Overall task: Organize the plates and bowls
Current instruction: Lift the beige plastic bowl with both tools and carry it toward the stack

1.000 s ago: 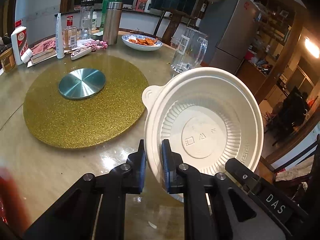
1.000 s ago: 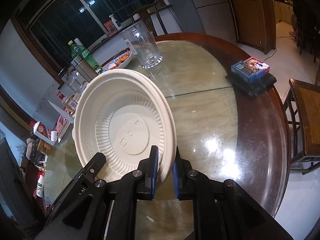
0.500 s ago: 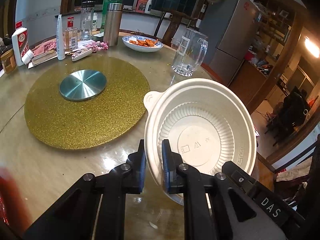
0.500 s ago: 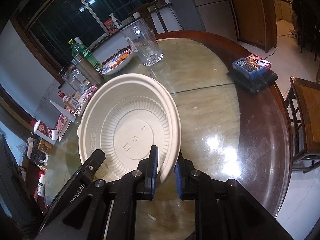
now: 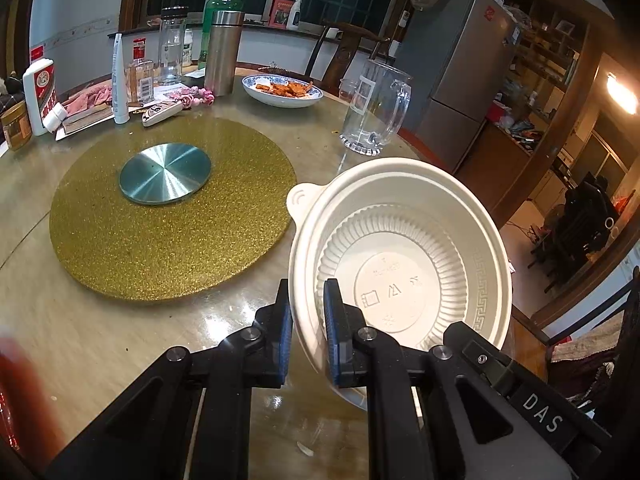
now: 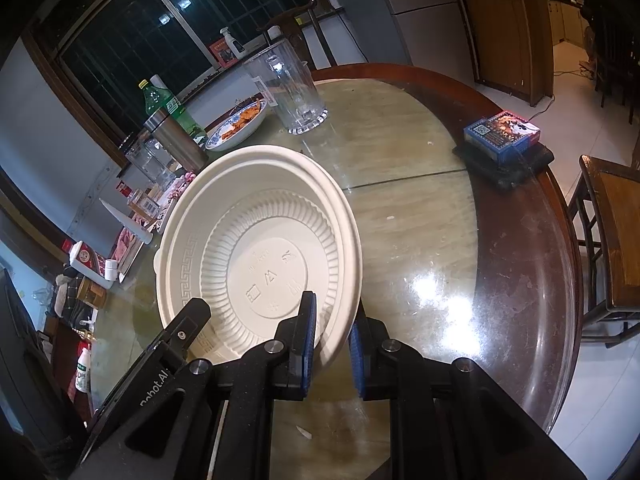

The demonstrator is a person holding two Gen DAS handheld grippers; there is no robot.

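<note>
Left gripper (image 5: pixel 307 330): closed on near-left rim of white bowl (image 5: pixel 404 256).
Right gripper (image 6: pixel 332 340): pinching opposite rim, slightly slacker; wall between pads.
Bowl: spans both jaws, above glass table (image 6: pixel 420 216), slightly tilted.
Why two grips: likely steadies the flimsy rim for placing.

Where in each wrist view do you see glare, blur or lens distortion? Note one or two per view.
Left wrist view: lamp glare on the table before the fingers; a red blur at the lower left edge; the refrigerator bows with the fisheye.
Right wrist view: bright glare on the glass tabletop right of the white bowl; window frames curve; dark corners.
</note>
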